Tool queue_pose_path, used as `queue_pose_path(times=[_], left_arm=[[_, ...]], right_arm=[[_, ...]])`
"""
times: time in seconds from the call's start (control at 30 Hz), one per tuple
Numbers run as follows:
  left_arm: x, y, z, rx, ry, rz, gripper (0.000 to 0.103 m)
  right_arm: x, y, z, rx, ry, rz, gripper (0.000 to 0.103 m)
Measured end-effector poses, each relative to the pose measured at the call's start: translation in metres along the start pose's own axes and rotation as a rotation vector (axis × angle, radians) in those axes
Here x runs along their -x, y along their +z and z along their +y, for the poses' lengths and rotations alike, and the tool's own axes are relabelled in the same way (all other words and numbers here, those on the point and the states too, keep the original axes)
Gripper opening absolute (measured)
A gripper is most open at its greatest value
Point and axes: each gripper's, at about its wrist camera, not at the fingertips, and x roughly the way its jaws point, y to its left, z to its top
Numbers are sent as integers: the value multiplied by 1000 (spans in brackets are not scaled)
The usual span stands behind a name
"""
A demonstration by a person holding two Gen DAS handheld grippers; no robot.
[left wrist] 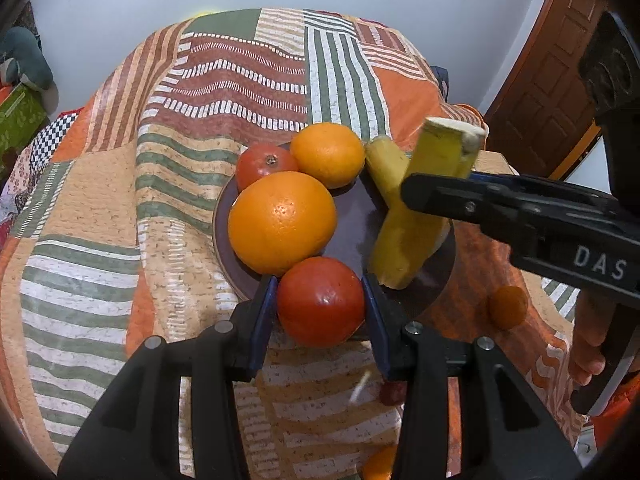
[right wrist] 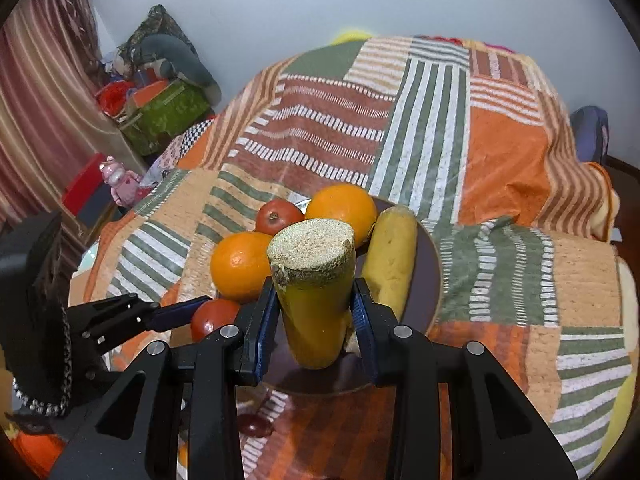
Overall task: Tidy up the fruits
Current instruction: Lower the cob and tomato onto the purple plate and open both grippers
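Observation:
A dark round plate [left wrist: 352,216] [right wrist: 430,280] on a patterned cloth holds two oranges [left wrist: 282,222] [left wrist: 327,154], a far tomato [left wrist: 266,164] and a yellow banana piece [left wrist: 386,160] [right wrist: 392,256]. My left gripper [left wrist: 321,302] is shut on a red tomato [left wrist: 321,302] [right wrist: 214,318] at the plate's near edge. My right gripper [right wrist: 314,312], seen from the side in the left wrist view [left wrist: 424,192], is shut on a cut yellow banana piece [right wrist: 314,280] [left wrist: 416,224], held tilted over the plate.
A small orange fruit [left wrist: 508,306] lies on the cloth right of the plate. A small dark red item [right wrist: 254,426] lies on the cloth near me. A wooden door [left wrist: 548,80] stands at the right. Clutter and a green box [right wrist: 168,114] sit at the left.

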Motion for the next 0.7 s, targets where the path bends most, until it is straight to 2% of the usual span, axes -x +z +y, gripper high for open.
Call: queue_pose_path(times=[0.2, 0.33, 0.57, 0.67, 0.7], left_arm=[[-2, 1, -1, -13, 0, 4, 43], [-3, 1, -2, -10, 44, -4, 54], [1, 0, 1, 5, 36, -9, 56], [9, 0, 1, 9, 38, -31, 61], [12, -1, 1, 11, 39, -39, 61]], right_arm=[[-7, 8, 7, 29, -22, 0, 33], [-10, 9, 2, 0, -23, -5, 33], [-10, 5, -6, -32, -49, 3, 37], [-7, 5, -1, 8, -84, 10, 38], [-6, 5, 1, 22, -94, 10, 42]])
